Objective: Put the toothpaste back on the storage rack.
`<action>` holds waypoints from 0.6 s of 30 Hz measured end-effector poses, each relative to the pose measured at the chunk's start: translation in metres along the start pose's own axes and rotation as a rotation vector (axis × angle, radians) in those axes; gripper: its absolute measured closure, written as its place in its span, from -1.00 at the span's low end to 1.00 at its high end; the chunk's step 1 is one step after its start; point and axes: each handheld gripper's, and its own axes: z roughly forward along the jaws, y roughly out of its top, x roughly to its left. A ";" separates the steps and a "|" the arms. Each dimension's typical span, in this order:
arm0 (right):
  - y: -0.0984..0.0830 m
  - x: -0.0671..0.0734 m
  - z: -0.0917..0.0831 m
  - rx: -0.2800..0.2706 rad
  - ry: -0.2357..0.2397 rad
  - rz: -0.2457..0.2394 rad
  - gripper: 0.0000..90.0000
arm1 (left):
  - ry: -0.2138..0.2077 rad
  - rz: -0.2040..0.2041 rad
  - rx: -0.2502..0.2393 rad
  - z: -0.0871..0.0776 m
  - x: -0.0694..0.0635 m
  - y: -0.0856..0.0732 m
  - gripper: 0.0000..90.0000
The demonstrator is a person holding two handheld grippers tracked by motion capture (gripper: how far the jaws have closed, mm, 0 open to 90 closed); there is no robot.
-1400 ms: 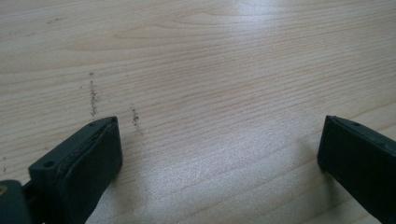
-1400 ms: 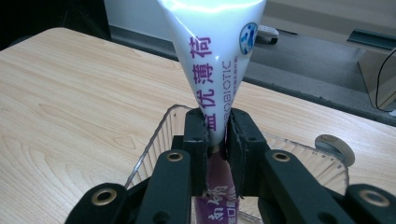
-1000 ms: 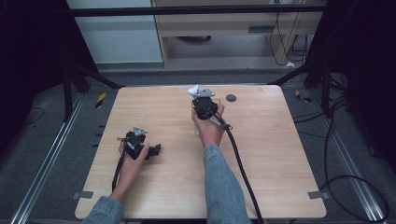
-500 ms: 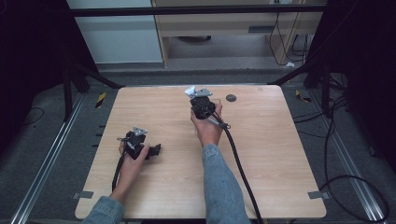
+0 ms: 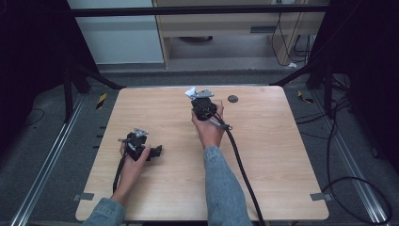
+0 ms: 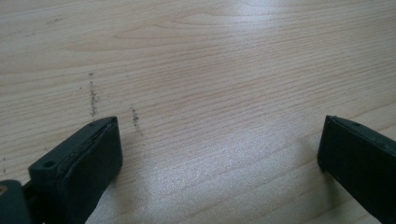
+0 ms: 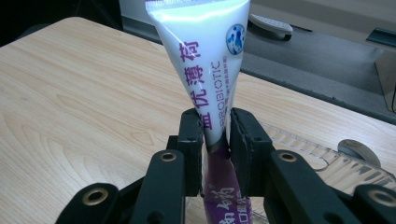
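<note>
The tube point(image 7: 205, 70) is being gripped upright by the right gripper point(image 7: 215, 140) near the tabletop's point(image 5: 282, 155) far edge; pickup looks done, placing remains. The left gripper point(image 6: 219, 154) is being held open, empty, nearer than the tube.

Lab recording rig: bare wooden table point(image 5: 263, 179) on dark frame, floor rails point(image 5: 42, 174), loose cables point(image 5: 353, 183), cabinets behind.

left gripper point(image 5: 157, 150) low at seven o'clock, jaws spread wide; right gripper point(image 5: 194, 93) at twelve o'clock, jaws nearly closed, clamping.
</note>
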 end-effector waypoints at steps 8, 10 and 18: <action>0.001 0.000 -0.005 -0.012 0.016 -0.001 0.63 | 0.000 0.000 0.000 0.000 0.000 0.000 -1.00; 0.002 0.001 -0.007 -0.018 0.016 -0.006 0.62 | 0.000 0.000 0.000 0.000 0.000 0.000 -1.00; 0.002 0.000 -0.014 -0.035 0.019 0.001 0.60 | 0.000 0.000 0.000 0.000 0.000 0.000 -1.00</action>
